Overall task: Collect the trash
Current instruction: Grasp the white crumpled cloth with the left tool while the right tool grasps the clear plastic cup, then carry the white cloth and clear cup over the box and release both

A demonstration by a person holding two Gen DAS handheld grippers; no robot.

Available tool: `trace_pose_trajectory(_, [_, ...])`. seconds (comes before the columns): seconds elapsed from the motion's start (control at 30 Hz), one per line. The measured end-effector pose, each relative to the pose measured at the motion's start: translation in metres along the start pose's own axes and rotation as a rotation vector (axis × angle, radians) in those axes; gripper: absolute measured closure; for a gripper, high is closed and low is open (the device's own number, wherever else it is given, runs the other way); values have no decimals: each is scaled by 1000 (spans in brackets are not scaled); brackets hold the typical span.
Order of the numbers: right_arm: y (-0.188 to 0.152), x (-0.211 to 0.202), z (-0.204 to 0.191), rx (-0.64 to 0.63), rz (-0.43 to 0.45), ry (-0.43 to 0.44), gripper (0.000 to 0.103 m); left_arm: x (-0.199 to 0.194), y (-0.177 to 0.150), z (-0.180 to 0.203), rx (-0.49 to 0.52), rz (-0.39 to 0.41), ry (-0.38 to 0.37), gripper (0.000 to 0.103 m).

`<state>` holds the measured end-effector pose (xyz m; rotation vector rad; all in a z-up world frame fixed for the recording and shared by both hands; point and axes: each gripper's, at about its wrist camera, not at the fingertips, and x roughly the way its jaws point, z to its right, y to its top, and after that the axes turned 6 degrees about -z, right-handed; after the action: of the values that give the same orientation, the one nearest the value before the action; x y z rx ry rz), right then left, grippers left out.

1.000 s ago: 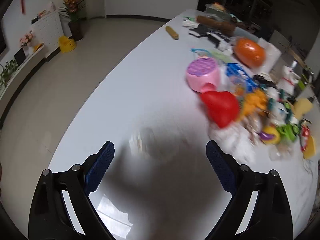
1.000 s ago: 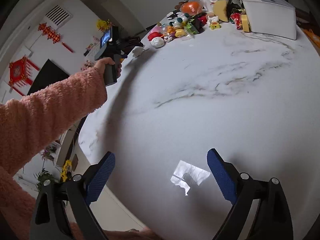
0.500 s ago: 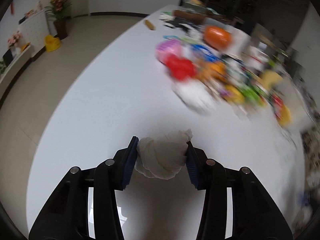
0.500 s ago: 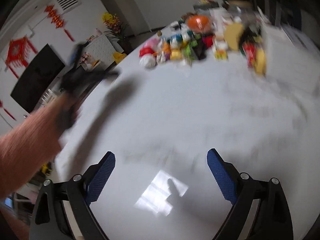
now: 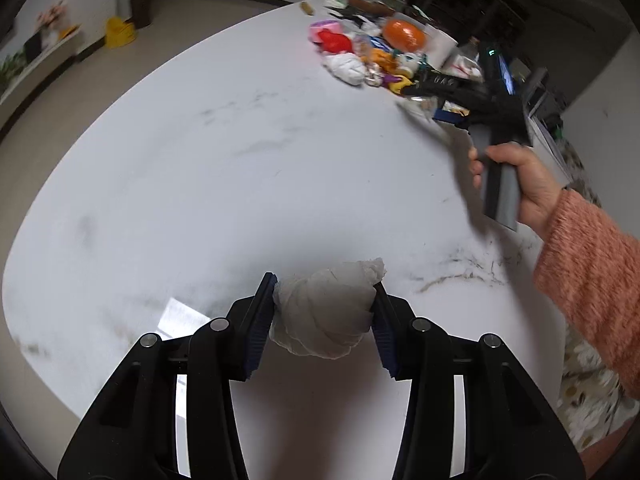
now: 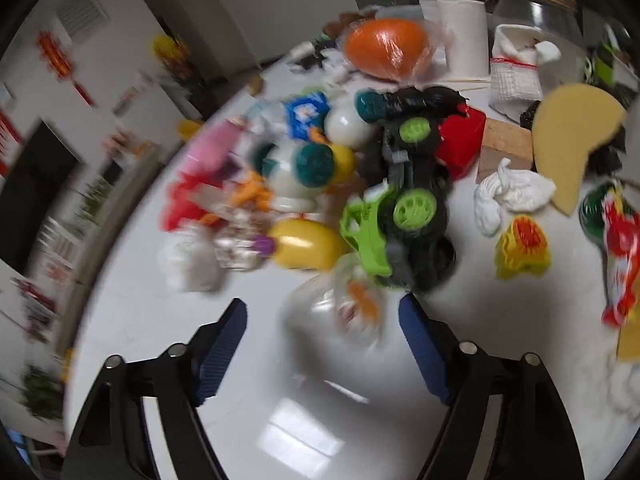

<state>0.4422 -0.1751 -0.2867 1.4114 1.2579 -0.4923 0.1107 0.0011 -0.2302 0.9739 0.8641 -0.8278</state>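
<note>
- The left tongs are clenched on a crumpled tissue; both blue pads press into its sides, and it sits between them above the white marble table.
- The right tongs stand released; their jaws have just been closing, and a clear plastic wrapper with orange print lies on the table between the fingers, with neither pad seen to touch it.
- Just beyond that wrapper stands a green and black toy truck, with a yellow plastic egg beside it on the left.
- A second wad of white tissue lies to the right of the truck, near a tan sponge.
- Farther back are an orange ball in clear film and a roll of paper.
- From the left view, a hand in an orange fuzzy sleeve grips the right tool's handle at the far toy pile.
</note>
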Motion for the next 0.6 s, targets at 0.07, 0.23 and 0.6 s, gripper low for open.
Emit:
trace_pose_trajectory(0.07, [3, 5, -5, -54, 8, -50, 44, -4, -8, -8, -22, 1, 3, 59])
trace_pose_trajectory(0.23, [-6, -1, -2, -47, -15, -26, 55, -10, -14, -22, -57, 13, 6, 59])
trace_pose_trajectory(0.6, [-109, -136, -44, -105, 64, 133, 55, -39, -25, -23, 146, 16, -88, 59])
